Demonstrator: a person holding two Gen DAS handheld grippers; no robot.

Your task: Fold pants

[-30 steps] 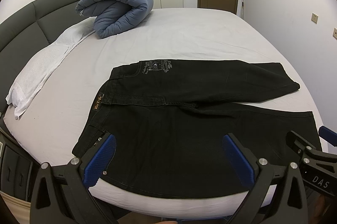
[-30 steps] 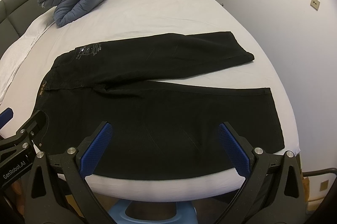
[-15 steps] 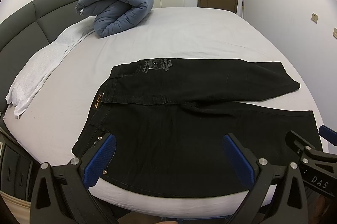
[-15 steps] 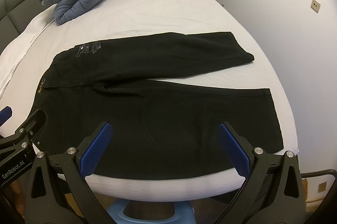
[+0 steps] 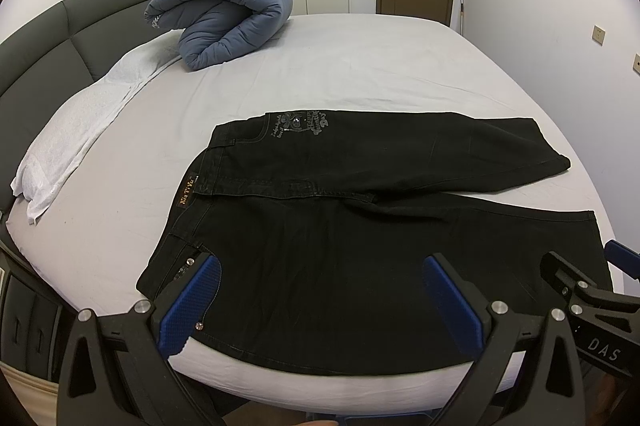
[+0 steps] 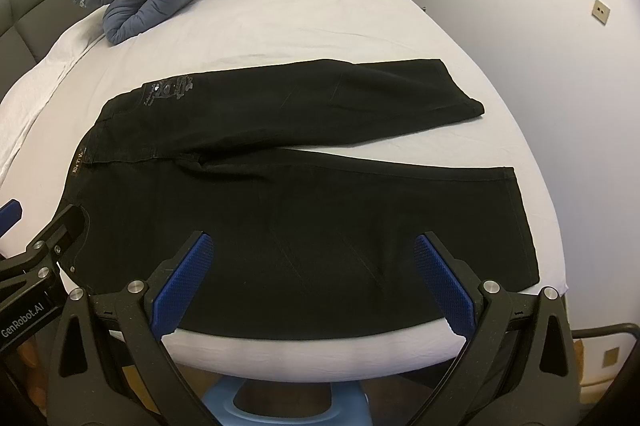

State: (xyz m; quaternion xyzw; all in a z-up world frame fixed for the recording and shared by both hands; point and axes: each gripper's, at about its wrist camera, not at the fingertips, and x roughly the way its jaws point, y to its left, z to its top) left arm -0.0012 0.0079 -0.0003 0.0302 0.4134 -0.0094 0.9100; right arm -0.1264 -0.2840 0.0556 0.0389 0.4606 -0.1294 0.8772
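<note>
Two legs splayed in a V on the bed [image 5: 360, 65], waist toward the headboard-side edge, cuffs toward the opposite edge: black pants [image 5: 340, 226] laid flat near the front edge, probably so one leg can be brought over the other. Rolled blue duvet [image 5: 224, 21] parked at the far corner (out of the way). Left claw [image 5: 320, 302] spread wide, empty, hovering over the near leg by the waist; right claw [image 6: 308, 278] likewise released, above the near leg's hem side.
</note>
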